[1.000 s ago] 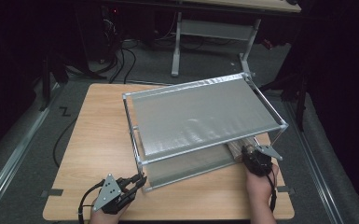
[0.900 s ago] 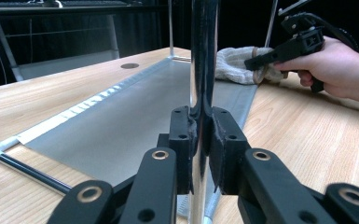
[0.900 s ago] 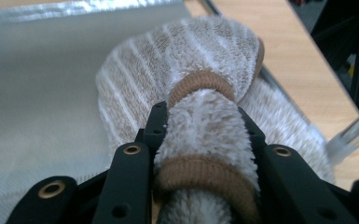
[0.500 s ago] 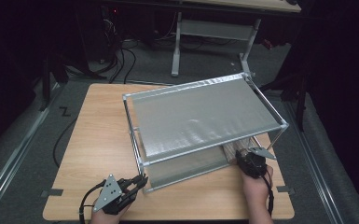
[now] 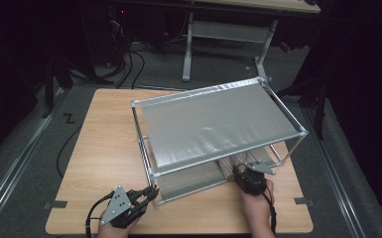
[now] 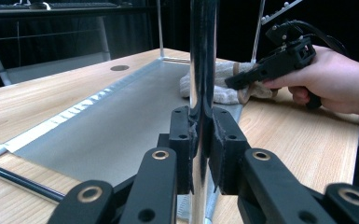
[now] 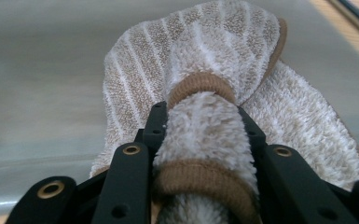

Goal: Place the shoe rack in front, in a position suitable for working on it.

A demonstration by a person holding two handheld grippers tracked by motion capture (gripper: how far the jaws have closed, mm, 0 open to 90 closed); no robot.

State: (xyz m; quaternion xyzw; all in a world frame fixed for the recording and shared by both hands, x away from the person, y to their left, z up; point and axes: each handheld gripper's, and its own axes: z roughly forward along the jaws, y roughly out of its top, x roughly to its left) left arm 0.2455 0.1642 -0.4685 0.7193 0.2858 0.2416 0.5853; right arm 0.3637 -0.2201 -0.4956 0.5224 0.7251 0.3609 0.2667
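A person wiped the lower shelf of a metal rack with a towel while bracing the frame.

The left gripper [image 6: 200, 154] had its jaws clenched on the rack's front post [image 6: 202, 70]. The right gripper [image 7: 200, 140] had its jaws grasping a bunched striped towel [image 7: 224, 60], lying on the grey lower shelf [image 6: 121, 116] under the top shelf [image 5: 218, 124]. Judged risk: the loose towel could slip free, or the rack could slide across the table [image 5: 104, 144].
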